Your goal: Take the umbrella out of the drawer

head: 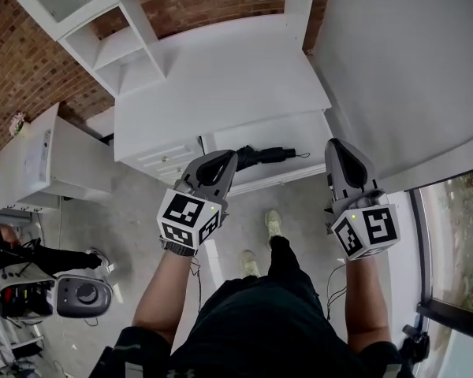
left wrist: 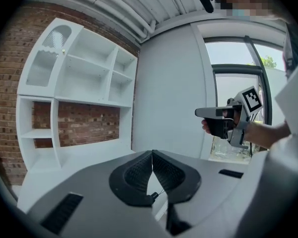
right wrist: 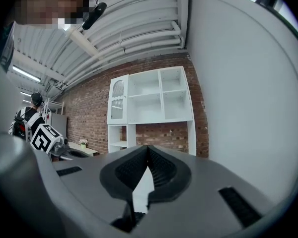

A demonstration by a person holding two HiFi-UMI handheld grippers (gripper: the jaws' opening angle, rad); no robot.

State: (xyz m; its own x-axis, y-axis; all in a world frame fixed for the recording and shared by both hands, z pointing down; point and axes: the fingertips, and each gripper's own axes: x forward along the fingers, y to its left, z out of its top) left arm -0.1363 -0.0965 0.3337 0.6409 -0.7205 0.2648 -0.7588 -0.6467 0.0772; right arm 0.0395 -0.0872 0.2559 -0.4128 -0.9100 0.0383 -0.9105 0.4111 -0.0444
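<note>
A folded black umbrella [head: 264,156] lies across the open white drawer [head: 299,128] at the bottom of the white cabinet, its wrist strap at the right end. My left gripper [head: 225,161] is shut and empty, its tip just over the umbrella's left end in the head view. My right gripper [head: 337,146] hovers to the right of the drawer, also shut and empty. The left gripper view has its jaws [left wrist: 152,153] closed tip to tip, with the right gripper [left wrist: 204,114] in the air beyond. Closed jaws [right wrist: 148,148] fill the right gripper view.
A white shelf unit [head: 134,46] stands against a brick wall [head: 24,61]. A large white panel [head: 402,69] runs along the right, with a window [head: 457,242] below it. A low white cabinet [head: 47,156] and equipment [head: 79,294] sit at the left. The person's feet [head: 273,223] stand before the drawer.
</note>
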